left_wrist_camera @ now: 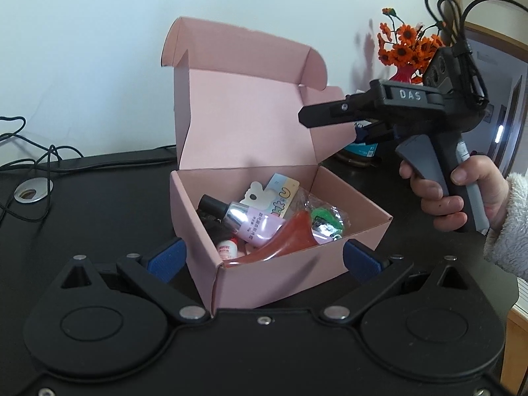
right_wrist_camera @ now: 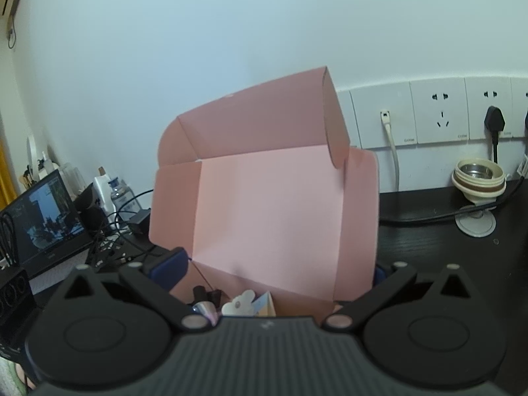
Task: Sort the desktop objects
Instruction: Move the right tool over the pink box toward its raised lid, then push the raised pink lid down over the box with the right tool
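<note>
Pink cardboard makes up the box (left_wrist_camera: pixel 283 274), which sits on the black counter (left_wrist_camera: pixel 99 204) directly ahead of the left gripper (left_wrist_camera: pixel 264 259), its near corner lying between the two blue-padded fingers (left_wrist_camera: pixel 168 257), which are spread wide and hold nothing. Inside the box lie a lilac tube (left_wrist_camera: pixel 250 221) with a black cap, a small white bottle (left_wrist_camera: pixel 227 249), a reddish-brown curved piece (left_wrist_camera: pixel 283 237), a printed card (left_wrist_camera: pixel 280 194) and a clear bag with something green (left_wrist_camera: pixel 323 214). The lid (left_wrist_camera: pixel 244 122) stands upright behind them. The right gripper (left_wrist_camera: pixel 330 122), held in a hand (left_wrist_camera: pixel 455 198), hovers beyond the box's far side with its fingers level with the lid's side flap (left_wrist_camera: pixel 330 125); from its own camera the lid (right_wrist_camera: pixel 267 211) fills the space between its parted fingers (right_wrist_camera: pixel 171 267), which look empty. With the objects apparently gathered, closing the lid seems the step in hand. The risk is that a push high on the thin lid tips or slides the light box across the counter, since nothing grips it, or that the side flaps fold outside the walls and the tall red piece jams the lid. Farther out, orange flowers (left_wrist_camera: pixel 406 46) stand behind the right fingers.
</note>
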`<state>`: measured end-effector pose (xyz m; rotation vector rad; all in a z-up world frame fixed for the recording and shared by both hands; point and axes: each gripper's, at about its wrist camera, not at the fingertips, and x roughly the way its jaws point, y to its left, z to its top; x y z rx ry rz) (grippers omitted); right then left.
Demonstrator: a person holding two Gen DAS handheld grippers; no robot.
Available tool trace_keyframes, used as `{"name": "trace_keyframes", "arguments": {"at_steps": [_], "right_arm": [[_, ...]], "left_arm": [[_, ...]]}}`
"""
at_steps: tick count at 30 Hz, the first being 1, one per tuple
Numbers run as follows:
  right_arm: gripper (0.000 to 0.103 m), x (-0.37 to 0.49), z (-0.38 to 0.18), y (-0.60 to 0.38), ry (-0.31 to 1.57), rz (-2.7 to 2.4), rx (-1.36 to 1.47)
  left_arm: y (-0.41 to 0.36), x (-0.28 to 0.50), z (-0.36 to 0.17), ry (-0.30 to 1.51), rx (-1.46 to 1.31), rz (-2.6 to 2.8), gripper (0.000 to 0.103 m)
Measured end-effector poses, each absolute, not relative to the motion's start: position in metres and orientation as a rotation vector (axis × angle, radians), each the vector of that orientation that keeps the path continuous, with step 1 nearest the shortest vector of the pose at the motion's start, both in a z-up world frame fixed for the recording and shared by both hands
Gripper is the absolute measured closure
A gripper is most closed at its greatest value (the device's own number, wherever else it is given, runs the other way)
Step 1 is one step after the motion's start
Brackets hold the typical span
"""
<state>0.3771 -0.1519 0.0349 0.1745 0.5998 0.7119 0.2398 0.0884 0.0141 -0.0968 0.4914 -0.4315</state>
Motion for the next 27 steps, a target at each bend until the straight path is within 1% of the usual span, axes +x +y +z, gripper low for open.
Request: {"name": "trace_keyframes", "arguments": {"at_steps": [6,13,18,21,27], "right_arm": [[0.001,0.377,0.032,-0.153,0.597,0.726,0.183],[0.001,0.384,0.023,-0.161,0.619,0.759,0.254],[0.001,0.389,0.015,-0.162,0.636,0.777,0.296],[0.001,0.392,0.009,-0.161,0.659,0.793,0.324],[0.001,0.397,0.009,-0.163,0.648,0.796,0.363]], "left_arm": [[0.087,0.239,0.016,0.476,-0.095,-0.428,0.000],[0.084,0.239,0.019,0.460,-0.093,-0.422,0.000],[0.078,0.247,0.022,0.502,-0.081,-0.381,0.000],[0.084,0.254,0.021,0.535,-0.128,-0.364,0.000],[0.094,0.263,0.019,0.588,-0.186,-0.332,0.000]]}}
